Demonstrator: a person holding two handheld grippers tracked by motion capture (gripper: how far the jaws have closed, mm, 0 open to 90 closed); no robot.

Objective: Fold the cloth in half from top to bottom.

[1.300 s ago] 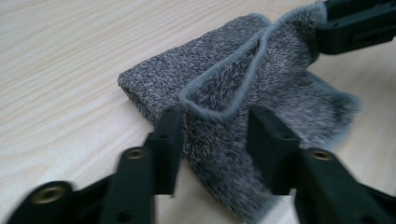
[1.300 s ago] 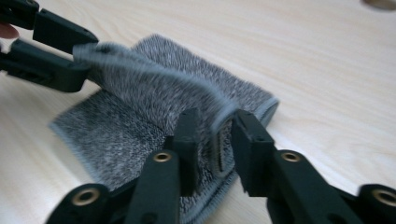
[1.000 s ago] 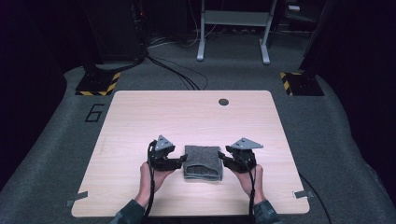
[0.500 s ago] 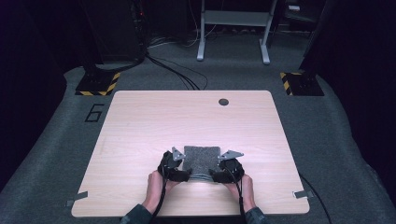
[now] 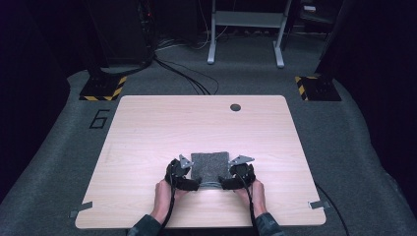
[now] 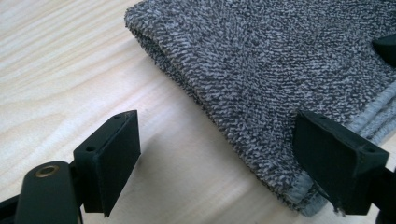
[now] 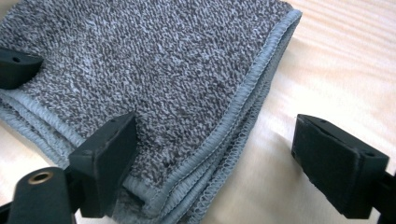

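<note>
Two hands hold two grippers at the table's [image 5: 147, 128] near edge: left gripper [image 5: 193, 184] and right gripper [image 5: 224, 184], jaws just spread wide, pinching nothing. Between them lies one folded grey towel [image 5: 210, 166] (several layers), flat. Beyond, one round hole [image 5: 235, 107].

The folded towel [image 7: 187, 79] is rough, looped grey terry cloth with stitched hems, lying on a smooth, matt pale wood-grain table [image 5: 147, 128], probably laminate.
</note>
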